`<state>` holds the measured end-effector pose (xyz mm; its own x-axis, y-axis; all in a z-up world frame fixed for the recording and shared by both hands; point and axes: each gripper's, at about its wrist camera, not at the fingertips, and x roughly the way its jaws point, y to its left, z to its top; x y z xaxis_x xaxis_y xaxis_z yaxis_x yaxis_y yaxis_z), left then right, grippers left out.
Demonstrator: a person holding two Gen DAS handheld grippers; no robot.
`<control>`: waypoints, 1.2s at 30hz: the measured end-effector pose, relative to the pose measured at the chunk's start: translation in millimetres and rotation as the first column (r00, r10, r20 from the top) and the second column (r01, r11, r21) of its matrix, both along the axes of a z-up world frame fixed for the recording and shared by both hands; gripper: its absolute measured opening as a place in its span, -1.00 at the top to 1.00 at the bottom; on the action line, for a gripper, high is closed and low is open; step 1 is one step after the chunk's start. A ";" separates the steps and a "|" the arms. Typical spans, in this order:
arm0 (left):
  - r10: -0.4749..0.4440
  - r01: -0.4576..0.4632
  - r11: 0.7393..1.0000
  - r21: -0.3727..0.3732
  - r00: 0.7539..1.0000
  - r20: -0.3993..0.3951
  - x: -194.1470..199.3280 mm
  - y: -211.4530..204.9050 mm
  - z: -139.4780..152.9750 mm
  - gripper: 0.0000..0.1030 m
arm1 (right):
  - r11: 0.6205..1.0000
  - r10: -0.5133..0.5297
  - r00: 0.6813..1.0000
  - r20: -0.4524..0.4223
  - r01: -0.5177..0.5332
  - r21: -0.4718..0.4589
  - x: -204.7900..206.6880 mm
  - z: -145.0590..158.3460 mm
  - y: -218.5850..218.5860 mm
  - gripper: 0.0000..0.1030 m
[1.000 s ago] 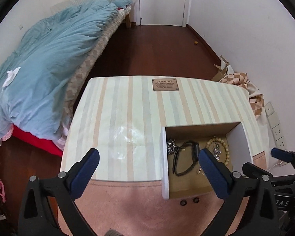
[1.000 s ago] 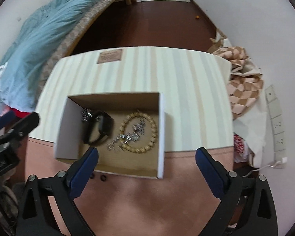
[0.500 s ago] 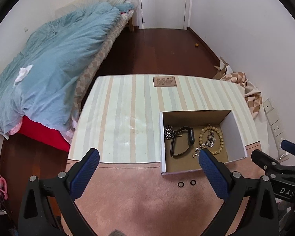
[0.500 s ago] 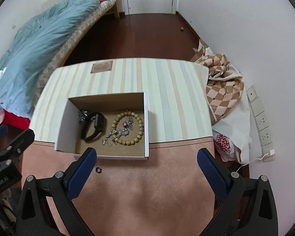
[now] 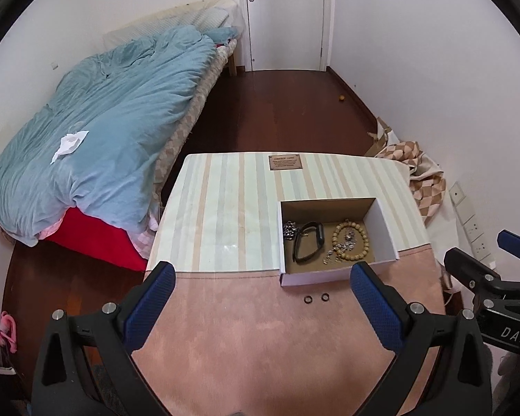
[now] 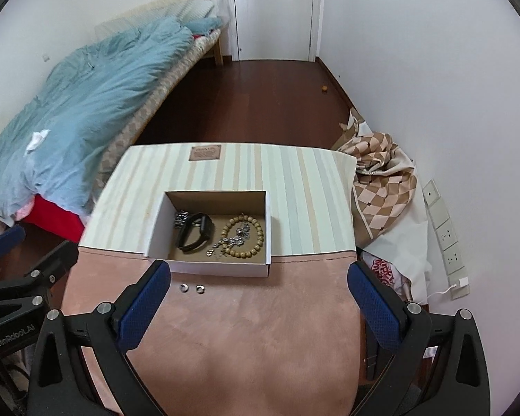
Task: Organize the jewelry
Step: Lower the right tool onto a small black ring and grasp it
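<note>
An open white cardboard box (image 5: 384,225) (image 6: 267,228) stands on the table. In it lie a black wristband (image 5: 308,241) (image 6: 195,232), a wooden bead bracelet (image 5: 358,242) (image 6: 251,239), a silver chain (image 5: 341,246) (image 6: 230,241) and a metal piece (image 5: 289,229) (image 6: 181,217). Two small rings (image 5: 316,298) (image 6: 191,288) lie on the pink cloth just in front of the box. My left gripper (image 5: 261,298) and right gripper (image 6: 260,294) are both open and empty, held well above the table's near side.
The table has a striped cloth (image 5: 232,204) at the back and a pink cloth (image 5: 260,339) at the front. A bed with a blue duvet (image 5: 104,121) is at the left. A checkered cloth (image 6: 381,187) lies on the floor at the right by wall sockets.
Both grippers have pulled back and up from the box, so the table looks smaller and more of the room shows. Both stay open. The jewelry has not moved.
</note>
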<state>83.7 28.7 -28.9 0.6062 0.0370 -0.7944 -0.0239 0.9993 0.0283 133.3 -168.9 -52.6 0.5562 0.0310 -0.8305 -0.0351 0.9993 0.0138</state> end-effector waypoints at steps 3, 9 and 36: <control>-0.003 0.003 1.000 0.007 1.000 0.014 -12.3 -1.0 9.0 -1.00 | 1.000 -0.005 1.000 0.023 0.004 0.008 -13.8 13.2 -2.1 -1.00; 0.025 -0.026 1.000 0.015 1.000 0.019 -25.9 1.7 13.2 -1.00 | 0.999 -0.014 0.999 0.048 0.013 0.038 -31.5 26.1 -6.8 -1.00; 0.250 -0.195 0.960 0.201 0.920 -0.301 10.8 77.1 -191.8 -1.00 | 0.983 0.176 0.979 -0.098 -0.169 0.077 23.1 -219.0 85.0 0.12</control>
